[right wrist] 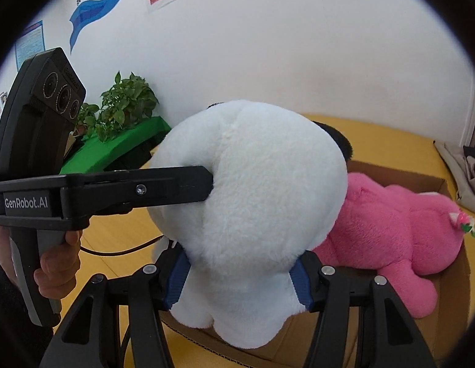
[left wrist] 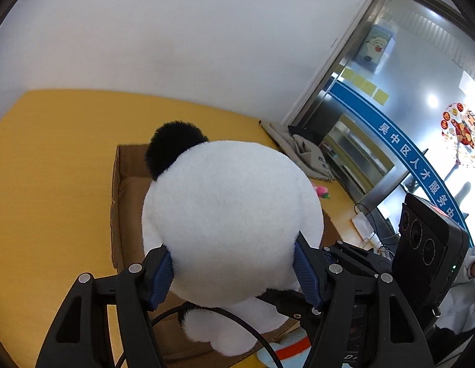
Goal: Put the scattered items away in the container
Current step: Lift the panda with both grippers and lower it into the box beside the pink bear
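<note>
We hold the panda plush (left wrist: 231,214) w/ both grippers, left gripper (left wrist: 234,276) & right gripper (right wrist: 240,279) each clamped on it. It hangs over the cardboard box (right wrist: 421,181), touching the pink plush (right wrist: 390,230) inside.

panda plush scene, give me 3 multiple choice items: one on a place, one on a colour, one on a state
1. Where does the pink plush lie?
A. inside the cardboard box
B. on the green shelf
C. on the floor

2. What colour are the gripper pads?
A. red
B. blue
C. yellow

3. How is the panda plush held?
A. by no gripper
B. by the left gripper alone
C. by both, with the right gripper too

Key: 1 A, box walls surround it. 2 B, blue pads press the fur. 3 C, each wrist view shows fingers squeezing the white body.
</note>
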Available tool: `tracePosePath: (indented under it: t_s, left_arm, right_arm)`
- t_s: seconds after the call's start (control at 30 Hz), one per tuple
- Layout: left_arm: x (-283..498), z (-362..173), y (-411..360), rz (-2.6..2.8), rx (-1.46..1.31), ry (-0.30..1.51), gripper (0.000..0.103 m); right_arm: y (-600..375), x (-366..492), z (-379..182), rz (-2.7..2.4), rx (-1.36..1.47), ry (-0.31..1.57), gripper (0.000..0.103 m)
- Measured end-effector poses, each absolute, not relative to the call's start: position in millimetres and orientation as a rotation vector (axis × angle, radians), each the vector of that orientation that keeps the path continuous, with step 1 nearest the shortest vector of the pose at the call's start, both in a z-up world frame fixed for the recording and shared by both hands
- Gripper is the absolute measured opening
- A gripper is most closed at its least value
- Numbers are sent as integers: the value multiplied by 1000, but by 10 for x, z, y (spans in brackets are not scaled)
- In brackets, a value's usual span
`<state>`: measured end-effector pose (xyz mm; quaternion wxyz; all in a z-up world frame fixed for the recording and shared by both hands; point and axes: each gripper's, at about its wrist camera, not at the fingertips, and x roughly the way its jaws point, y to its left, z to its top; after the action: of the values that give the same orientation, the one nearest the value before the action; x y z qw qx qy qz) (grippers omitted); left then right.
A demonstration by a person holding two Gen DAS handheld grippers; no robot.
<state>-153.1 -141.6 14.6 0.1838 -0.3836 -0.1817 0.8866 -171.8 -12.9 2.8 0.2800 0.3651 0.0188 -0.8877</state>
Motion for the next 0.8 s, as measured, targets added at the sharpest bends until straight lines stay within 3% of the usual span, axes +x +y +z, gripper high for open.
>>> tracePosePath:
  t_s: [0.2,0.5,0.7,0.77,0.8]
  left_arm:
    - [-1700,-364,-1444,2499,-1245,-484,74]
    - [-1706,-504,-1491,2502,-1320,-499,82]
    - [-1705,-492,-1553,2517,-1345,-503,88]
    - [-1706,-517,-1618,2514,-1358,-534,88]
    - [-1706,-523,-1637,2516,-1363,-546,88]
  right_arm:
    - [-267,-1990,-511,-2305,1189,19,57]
    - [-441,-1946,-647,-2267,1318,34,58]
    - [-525,-1871,-729,-2283,1354,56,65]
    - [-555,-1819,-743,-2293,1350,81,64]
    - [-574,-1802,-738,-2300,1341,100,57]
